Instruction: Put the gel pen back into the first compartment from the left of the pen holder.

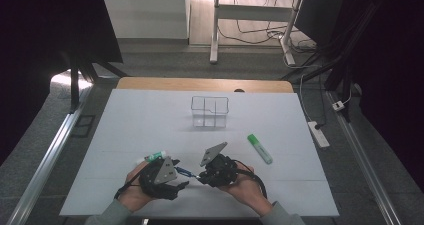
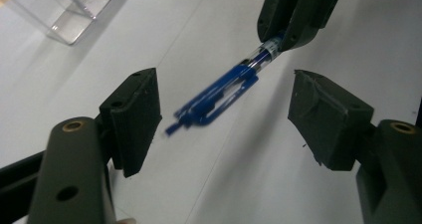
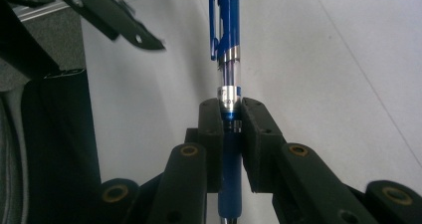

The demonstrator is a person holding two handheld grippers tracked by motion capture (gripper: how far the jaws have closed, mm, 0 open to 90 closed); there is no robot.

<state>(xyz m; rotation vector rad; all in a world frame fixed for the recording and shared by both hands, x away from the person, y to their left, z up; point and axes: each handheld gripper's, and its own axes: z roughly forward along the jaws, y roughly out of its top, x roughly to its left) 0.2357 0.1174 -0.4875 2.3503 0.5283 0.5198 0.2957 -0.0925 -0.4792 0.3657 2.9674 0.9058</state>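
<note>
Right tool (image 3: 230, 109) clamped tight on the blue ballpoint pen with the clear barrel (image 3: 225, 20), held just above the white bench (image 1: 150, 120), clip end poking toward the left tool (image 2: 226, 114). Left tool wide open, pads either side of that clip end, not touching it.

Biggest worry from here: closing crooked and catching just the clip, so bending it or levering the pen sideways out of the right tool's narrow grip. Smooth round barrel, so probably easy to roll or slide under any twist. Could also drop and roll off toward the near edge of the bench.

Clear plastic organiser box with dividers (image 1: 210, 111) sitting well apart at the far middle of the bench, looks empty, nothing visible in any compartment. Green-and-white highlighter (image 1: 260, 148) lying loose right of the hands, another green-capped marker (image 1: 154, 156) just by the left hand.
</note>
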